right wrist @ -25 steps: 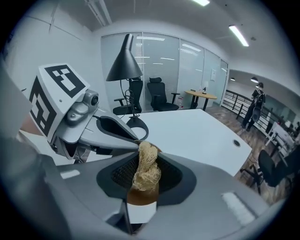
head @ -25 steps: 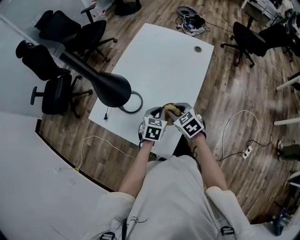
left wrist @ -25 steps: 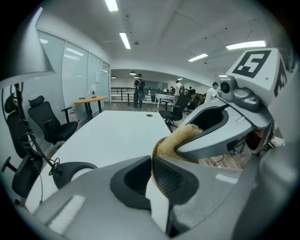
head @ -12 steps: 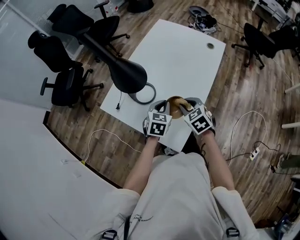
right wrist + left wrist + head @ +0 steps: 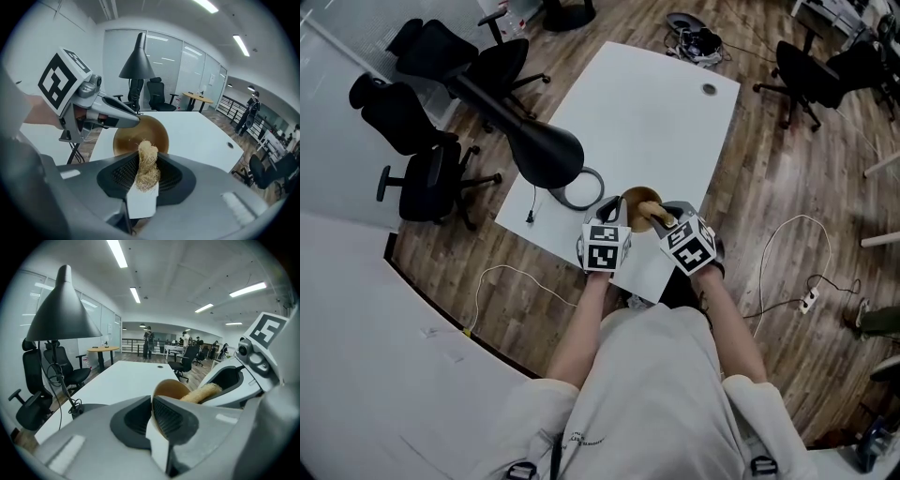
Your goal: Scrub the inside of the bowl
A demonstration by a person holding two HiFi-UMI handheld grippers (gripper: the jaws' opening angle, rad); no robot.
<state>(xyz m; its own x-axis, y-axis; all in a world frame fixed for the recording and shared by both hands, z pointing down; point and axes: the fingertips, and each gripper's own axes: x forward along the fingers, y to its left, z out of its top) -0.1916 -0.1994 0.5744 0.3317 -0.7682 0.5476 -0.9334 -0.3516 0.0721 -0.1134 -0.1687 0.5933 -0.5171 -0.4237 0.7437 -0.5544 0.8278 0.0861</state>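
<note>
At the near edge of the white worktop (image 5: pixel 661 112), about midway along it, the wooden bowl (image 5: pixel 636 199) is held just ahead of the person's two grippers; the left gripper (image 5: pixel 614 210) has its jaws pressed together on the bowl's rim, the wall of the bowl (image 5: pixel 171 390) running between them; the right gripper (image 5: pixel 664 219) pinches a tan loofah scrubber (image 5: pixel 146 166), whose free end lies in the mouth of the bowl (image 5: pixel 140 136); the bowl is tipped so that its inside faces the right gripper; whether it touches the worktop I cannot tell.

Toward the near-left corner the ring base (image 5: pixel 578 190) of a black lamp lies near the left gripper but apart from it, and the lamp's cone shade (image 5: pixel 546 156) hangs over the left edge; beyond the bowl the white surface runs on to the far edge, with only a cable hole (image 5: pixel 708 90) near the far-right corner; the right edge lies close beside the right gripper, with wood floor and a loose white cable (image 5: pixel 787 258) beyond it; black office chairs (image 5: pixel 431 178) stand off the left edge.

Against a second ago, more of the bowl's mouth shows ahead of the marker cubes, and the scrubber lies farther across it; both grips are as they were.
</note>
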